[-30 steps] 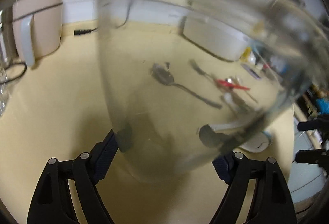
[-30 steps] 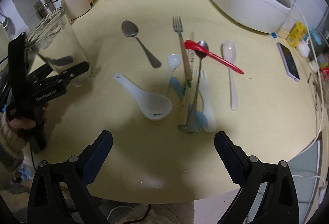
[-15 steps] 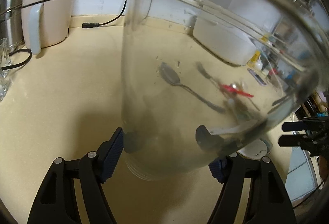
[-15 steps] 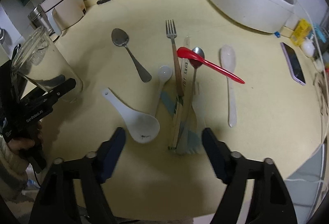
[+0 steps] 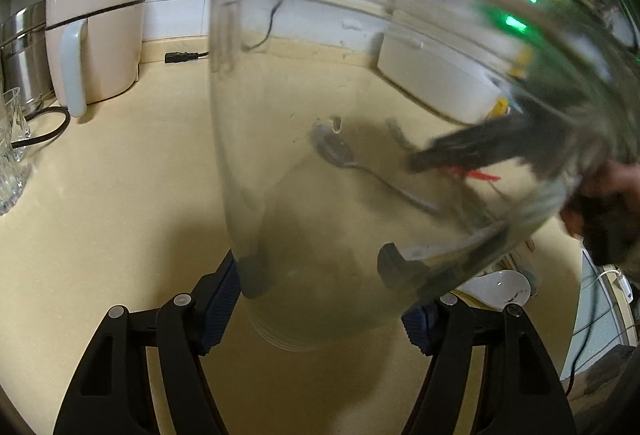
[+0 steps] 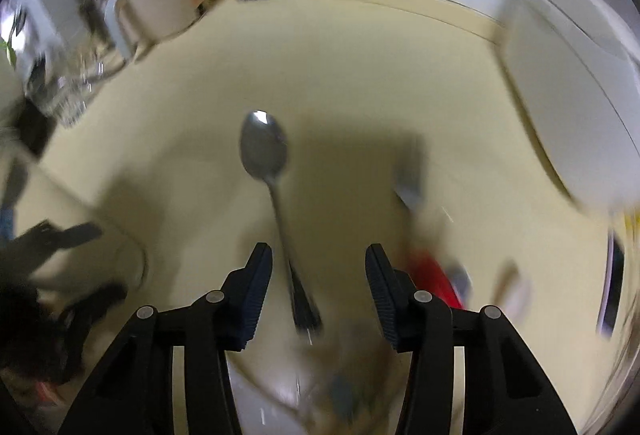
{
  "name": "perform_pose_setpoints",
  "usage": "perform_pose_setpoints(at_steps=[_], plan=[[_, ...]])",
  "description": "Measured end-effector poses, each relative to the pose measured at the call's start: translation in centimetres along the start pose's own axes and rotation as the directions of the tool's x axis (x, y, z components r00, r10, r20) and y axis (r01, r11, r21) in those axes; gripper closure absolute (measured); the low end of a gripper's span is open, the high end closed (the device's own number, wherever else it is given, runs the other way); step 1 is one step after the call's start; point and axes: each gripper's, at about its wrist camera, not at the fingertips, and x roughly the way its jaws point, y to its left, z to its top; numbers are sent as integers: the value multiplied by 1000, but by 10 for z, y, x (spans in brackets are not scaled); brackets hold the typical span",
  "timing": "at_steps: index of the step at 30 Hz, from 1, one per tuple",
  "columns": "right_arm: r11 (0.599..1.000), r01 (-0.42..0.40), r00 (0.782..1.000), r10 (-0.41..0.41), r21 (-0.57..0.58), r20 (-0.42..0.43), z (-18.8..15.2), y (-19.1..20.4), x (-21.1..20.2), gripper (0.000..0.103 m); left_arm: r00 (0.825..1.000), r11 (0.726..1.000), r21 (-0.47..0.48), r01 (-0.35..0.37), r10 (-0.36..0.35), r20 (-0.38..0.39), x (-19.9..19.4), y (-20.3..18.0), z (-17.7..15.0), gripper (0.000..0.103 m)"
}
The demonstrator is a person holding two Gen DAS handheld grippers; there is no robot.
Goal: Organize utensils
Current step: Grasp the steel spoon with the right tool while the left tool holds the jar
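Left gripper [image 5: 320,299]: it is being closed on the glass jar [image 5: 360,139], its jaws having been drawn in from their widest spread a second ago; both pads are being pressed against the lower wall of the glass, one on each side.
Glass jar: it is being held tilted at the left of the tabletop [image 5: 120,195], mouth turned up and away, with nothing seen inside it; earlier it was only bracketed loosely, so a steadied container is now being offered for the utensils.
Right gripper [image 6: 318,287]: its jaws are being narrowed from full spread but are not yet pressed together, and it has been swung across from the crowded pile of utensils to the metal spoon [image 6: 268,179], as the heavy blur is suggesting.
Metal spoon relative to right gripper: its handle is lying flat on the tabletop between the two pads, nearer the left one, with neither pad touching it; the bowl is pointing away, further along the gripper's line.
Meaning for the task: a first pick is being set up, the spoon judged as the item to be carried to the jar.
Further off: the fork [image 6: 408,179] and the red spoon [image 6: 436,279] are being left at the right, blurred; beyond them the rice cooker [image 6: 568,123] is being seen by the wall.
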Motion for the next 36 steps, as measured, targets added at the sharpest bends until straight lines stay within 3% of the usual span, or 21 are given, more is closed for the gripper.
perform_pose_setpoints(at_steps=[4, 8, 12, 14, 17, 19, 25, 36], plan=[[998, 18, 1000, -19, -53, -10, 32, 19, 32, 54, 1000, 1000, 0, 0, 0, -1, 1, 0, 0, 29], [992, 104, 995, -103, -68, 12, 53, 28, 46, 54, 1000, 1000, -2, 2, -2, -1, 2, 0, 1, 29], [992, 102, 995, -101, -77, 22, 64, 32, 52, 52, 1000, 1000, -3, 4, -4, -1, 2, 0, 1, 29], [995, 86, 996, -85, -55, 15, 68, 30, 54, 52, 1000, 1000, -5, 6, -6, -1, 2, -1, 1, 29], [1000, -23, 1000, 23, 14, 20, 73, 17, 50, 52, 1000, 1000, -5, 6, -6, -2, 0, -1, 1, 29], [998, -51, 998, 50, 25, 37, 78, 17, 50, 52, 1000, 1000, -6, 8, -8, -2, 1, 0, 1, 29], [1000, -17, 1000, 18, -25, 25, 87, 27, 60, 52, 1000, 1000, -9, 10, -10, -2, -1, 1, 1, 29], [998, -56, 998, 56, -5, 1, 76, 27, 65, 49, 1000, 1000, -10, 12, -12, -2, 0, 4, 2, 29]])
